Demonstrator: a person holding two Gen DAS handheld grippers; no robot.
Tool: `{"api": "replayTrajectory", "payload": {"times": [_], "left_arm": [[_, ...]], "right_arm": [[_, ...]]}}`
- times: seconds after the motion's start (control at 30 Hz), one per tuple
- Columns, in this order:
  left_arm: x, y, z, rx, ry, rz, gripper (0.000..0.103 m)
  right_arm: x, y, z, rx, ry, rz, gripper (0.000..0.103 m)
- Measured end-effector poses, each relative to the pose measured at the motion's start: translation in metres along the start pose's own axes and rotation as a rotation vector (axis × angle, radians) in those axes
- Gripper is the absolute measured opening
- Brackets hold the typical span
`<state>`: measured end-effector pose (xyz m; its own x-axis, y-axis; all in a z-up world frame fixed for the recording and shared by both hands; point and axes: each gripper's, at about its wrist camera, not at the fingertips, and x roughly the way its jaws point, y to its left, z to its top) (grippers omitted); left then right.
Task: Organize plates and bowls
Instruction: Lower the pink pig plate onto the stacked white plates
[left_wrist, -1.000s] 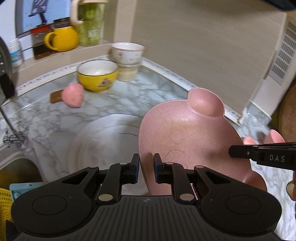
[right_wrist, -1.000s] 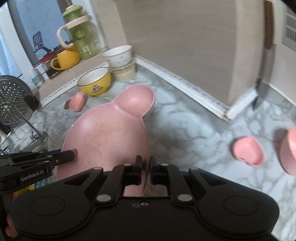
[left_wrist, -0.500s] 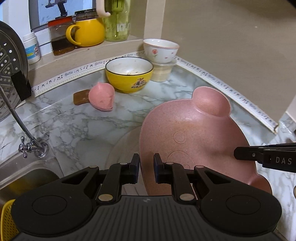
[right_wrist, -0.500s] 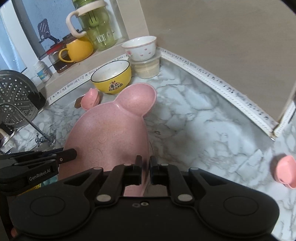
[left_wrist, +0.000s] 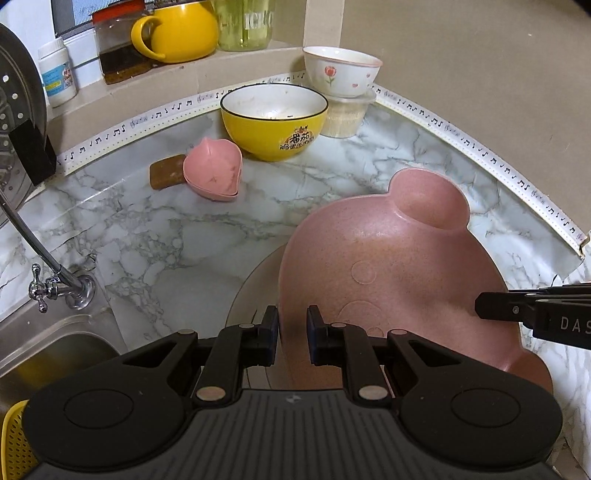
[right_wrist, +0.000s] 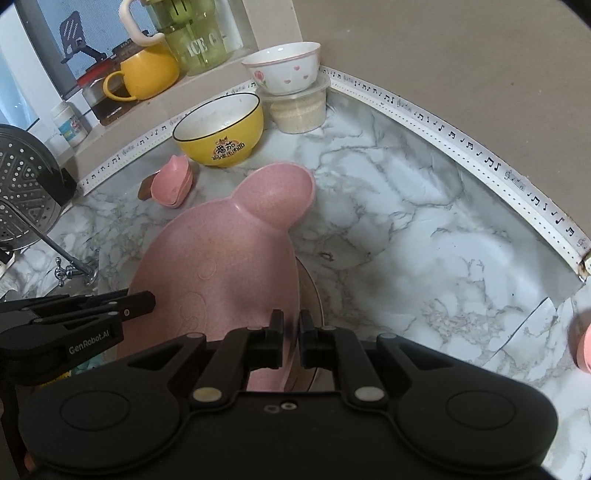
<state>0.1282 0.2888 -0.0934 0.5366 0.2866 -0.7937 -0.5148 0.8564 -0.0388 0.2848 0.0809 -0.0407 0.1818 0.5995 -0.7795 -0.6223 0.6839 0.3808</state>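
Two grippers' jaws clamp pink plate (left_wrist: 399, 280) opposite rims | left gripper (left_wrist: 291, 338) | right gripper (right_wrist: 291, 341) | bare marble counter (right_wrist: 424, 236) rightward

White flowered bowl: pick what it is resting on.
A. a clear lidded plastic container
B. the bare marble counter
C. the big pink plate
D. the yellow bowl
A: the white flowered bowl sits on top of the clear lidded container in the counter corner, just behind and to the right of the yellow bowl in this view; the pink plate is well in front of it.
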Motion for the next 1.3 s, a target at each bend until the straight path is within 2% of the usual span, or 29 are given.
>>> {"api": "replayTrajectory", "payload": {"times": [0.93,1.3], "left_arm": [[0.008,-0.001,-0.005,0.033,0.002,0.000,0.015],[-0.003,0.000,-0.008,0.032,-0.020,0.005,0.016]], "right_arm": [[0.005,-0.006,-0.001,0.026,0.017,-0.015,0.011],[-0.019,-0.007,-0.006,-0.017,-0.032,-0.034,0.011]]}}
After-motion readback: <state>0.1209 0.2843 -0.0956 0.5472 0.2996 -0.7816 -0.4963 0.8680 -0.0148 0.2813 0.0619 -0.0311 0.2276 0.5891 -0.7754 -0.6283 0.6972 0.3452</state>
